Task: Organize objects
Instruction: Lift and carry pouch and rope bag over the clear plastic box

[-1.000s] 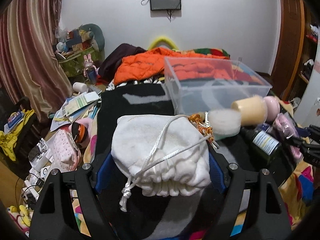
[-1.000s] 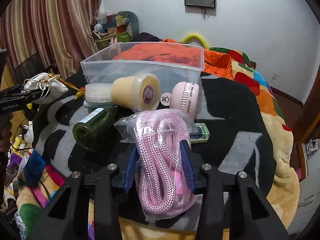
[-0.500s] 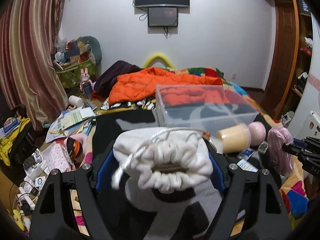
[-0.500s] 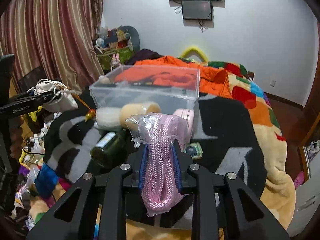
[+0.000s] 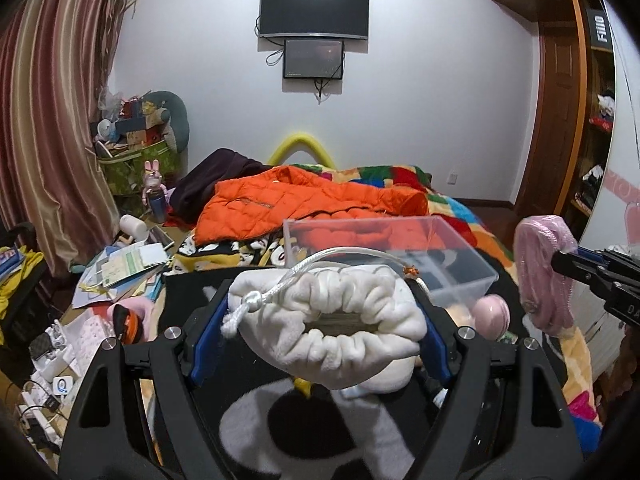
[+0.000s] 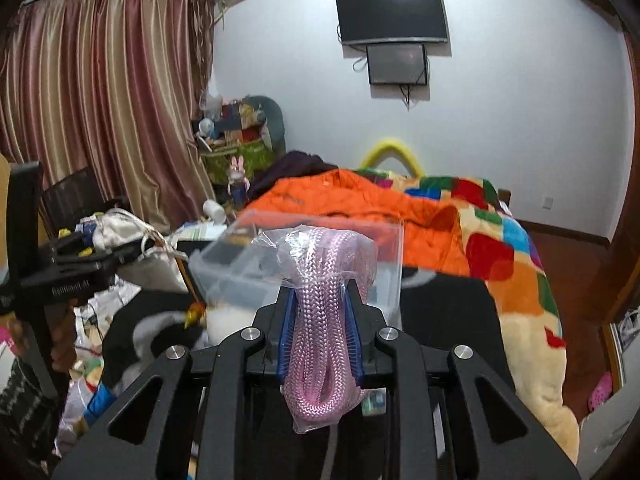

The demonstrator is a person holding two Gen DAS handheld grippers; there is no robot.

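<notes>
A lived-in home bedroom: a bed (image 6: 500, 264) under a patchwork blanket, striped curtains (image 6: 100, 100) to its left, a television (image 5: 314, 10) on the wall beyond it.

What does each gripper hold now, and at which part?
The left gripper clamps the white drawstring pouch just below its gathered mouth. The right gripper pinches the bagged pink rope across the middle of its coil.

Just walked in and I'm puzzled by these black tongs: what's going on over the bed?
A person is tidying up with a hand-held gripper in each hand. The left hand-held gripper is clamped on a white drawstring pouch, and the right hand-held gripper is shut on a bagged pink rope. Both are held up above the blanket, just short of the clear plastic bin. Nothing has gone into it from either gripper yet.
</notes>
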